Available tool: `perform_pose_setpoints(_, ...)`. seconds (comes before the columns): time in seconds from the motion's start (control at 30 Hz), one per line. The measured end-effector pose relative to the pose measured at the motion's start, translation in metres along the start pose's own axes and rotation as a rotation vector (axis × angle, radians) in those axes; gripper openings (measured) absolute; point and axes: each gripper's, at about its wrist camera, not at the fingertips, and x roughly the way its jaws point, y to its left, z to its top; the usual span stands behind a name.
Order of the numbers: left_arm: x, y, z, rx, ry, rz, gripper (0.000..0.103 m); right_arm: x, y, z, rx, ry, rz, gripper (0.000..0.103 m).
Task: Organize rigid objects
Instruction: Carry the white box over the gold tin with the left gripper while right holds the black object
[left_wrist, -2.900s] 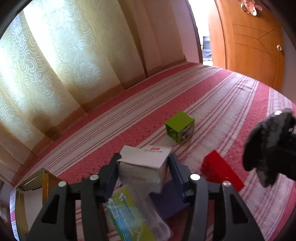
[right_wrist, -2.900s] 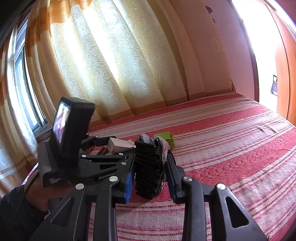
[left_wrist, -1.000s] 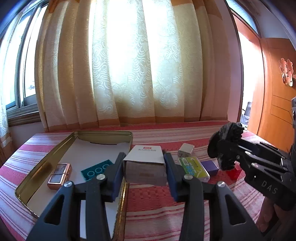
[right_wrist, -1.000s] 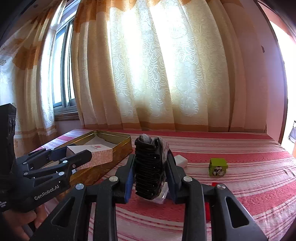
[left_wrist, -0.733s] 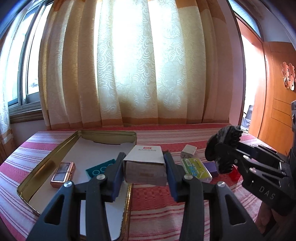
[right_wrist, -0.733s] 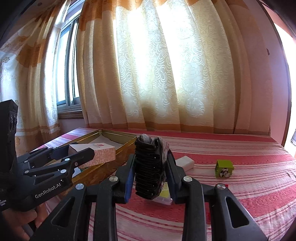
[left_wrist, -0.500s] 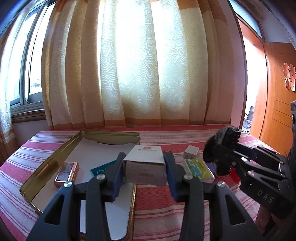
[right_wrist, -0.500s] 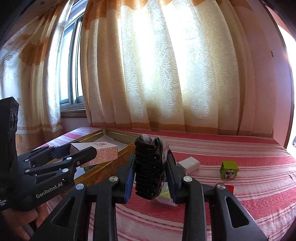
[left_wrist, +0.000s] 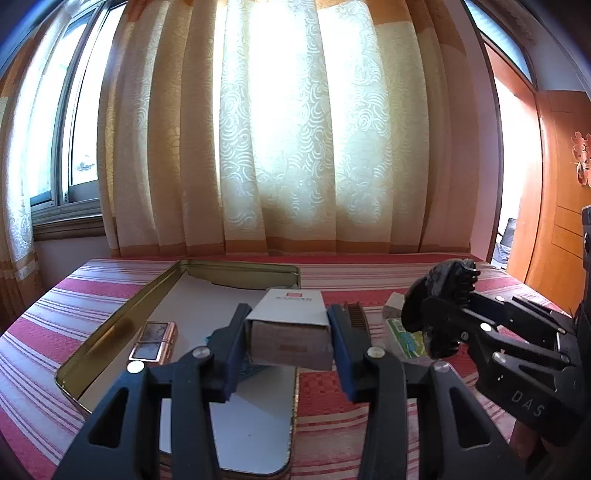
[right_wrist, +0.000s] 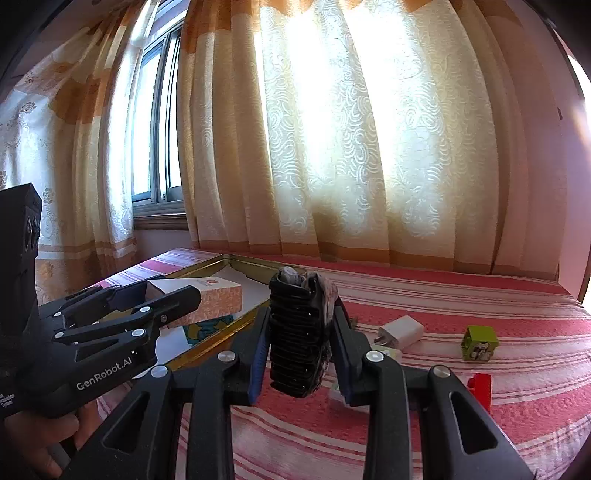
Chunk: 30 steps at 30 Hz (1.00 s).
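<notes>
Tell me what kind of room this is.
Likely a home bedroom: a red striped woven bedspread covers a wide bed-like surface, long cream patterned curtains hang over the window, and an orange wooden door stands at right.

The box hides most of the teal card in the tin; the red block is half behind a finger; the box's print is too small to read.

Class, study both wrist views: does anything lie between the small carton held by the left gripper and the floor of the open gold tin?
Nothing visible does. The left gripper holds the carton over the gold tin's near right edge; bare floor lies ahead. The copper lighter and teal card sit aside.
</notes>
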Motion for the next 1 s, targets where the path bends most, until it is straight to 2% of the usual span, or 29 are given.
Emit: perform_pose_setpoints(1.0, -0.006, 0.035, -0.002, -0.056, -0.001, 0.044, 0.041, 0.016, 0.035, 0.002, -0.041, 0.009, 0.076, 0.034)
